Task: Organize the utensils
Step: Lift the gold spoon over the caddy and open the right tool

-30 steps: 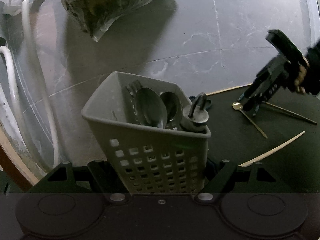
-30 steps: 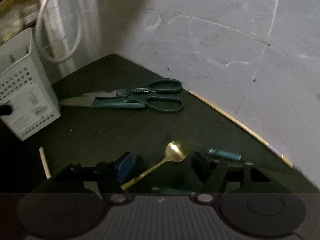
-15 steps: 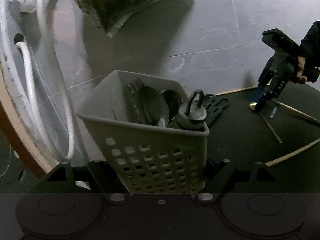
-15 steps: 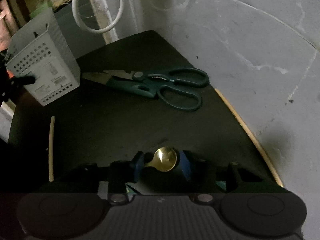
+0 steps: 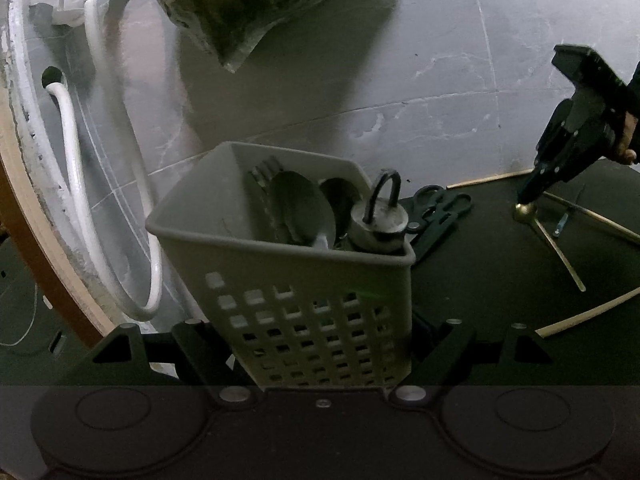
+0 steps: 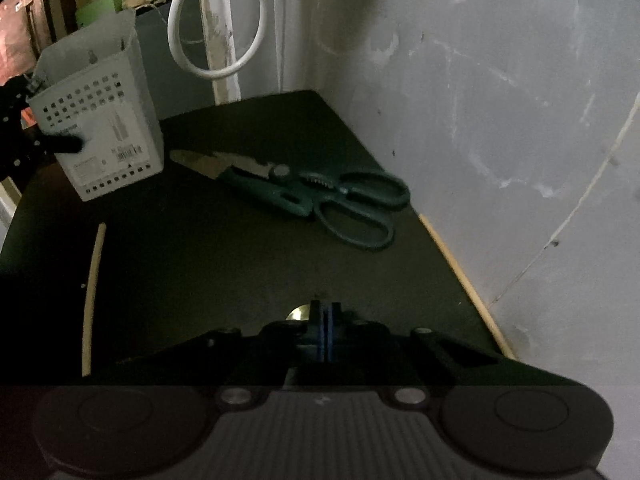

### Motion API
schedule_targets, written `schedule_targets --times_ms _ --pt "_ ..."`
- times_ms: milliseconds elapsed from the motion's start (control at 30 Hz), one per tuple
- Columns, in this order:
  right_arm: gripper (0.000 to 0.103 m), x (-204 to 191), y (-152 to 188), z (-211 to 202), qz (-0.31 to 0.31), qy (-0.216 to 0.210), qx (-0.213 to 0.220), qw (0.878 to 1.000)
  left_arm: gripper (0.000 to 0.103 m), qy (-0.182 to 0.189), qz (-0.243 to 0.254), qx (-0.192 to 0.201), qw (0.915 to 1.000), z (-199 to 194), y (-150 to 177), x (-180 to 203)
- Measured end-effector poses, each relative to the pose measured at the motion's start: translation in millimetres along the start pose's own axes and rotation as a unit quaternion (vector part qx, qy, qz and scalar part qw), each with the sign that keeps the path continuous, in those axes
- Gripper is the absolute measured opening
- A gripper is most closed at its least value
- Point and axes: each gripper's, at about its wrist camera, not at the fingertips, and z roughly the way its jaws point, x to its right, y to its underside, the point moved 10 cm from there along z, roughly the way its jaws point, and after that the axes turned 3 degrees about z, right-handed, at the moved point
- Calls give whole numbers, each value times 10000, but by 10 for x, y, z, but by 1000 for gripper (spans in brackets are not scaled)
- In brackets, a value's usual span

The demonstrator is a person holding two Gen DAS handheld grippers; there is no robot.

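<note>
A pale grey plastic basket [image 5: 320,312] with square holes, dark green kitchen scissors [image 6: 320,196], a small gold metal spoon [image 5: 548,236], a black table [image 6: 240,264].

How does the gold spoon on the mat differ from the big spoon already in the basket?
The gold spoon is slim, brass-coloured and lies flat on the dark mat; the big spoon is dull grey, much broader in the bowl, and stands bowl-up in the basket. The right claw is shut on the gold spoon; nothing grips the big spoon. Both are spoons.

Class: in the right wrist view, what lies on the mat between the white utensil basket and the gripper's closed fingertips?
Green scissors lie between basket and right gripper, seen in the right wrist view.
</note>
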Motion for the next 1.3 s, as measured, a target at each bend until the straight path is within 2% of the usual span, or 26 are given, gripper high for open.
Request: schedule_targets --times_ms 167,467,900,1100,1300 --pt "1 -108 -96 -219 12 238 229 9995 83 143 30 17 9999 11 8 -15" --pt "0 -372 -364 -690 -77 929 614 9937 82 578 108 172 9981 37 7 -30" --pt "0 -789 -752 -1183 -103 1770 895 9801 82 1395 351 504 9883 124 -75 55" --pt "0 -1097 -1182 -1488 -336 2053 1132 9715 81 1645 420 602 9836 166 -102 48" --pt "0 -1511 -1844 -1782 -787 2161 1705 9582 81 1804 412 693 9803 181 -102 26"
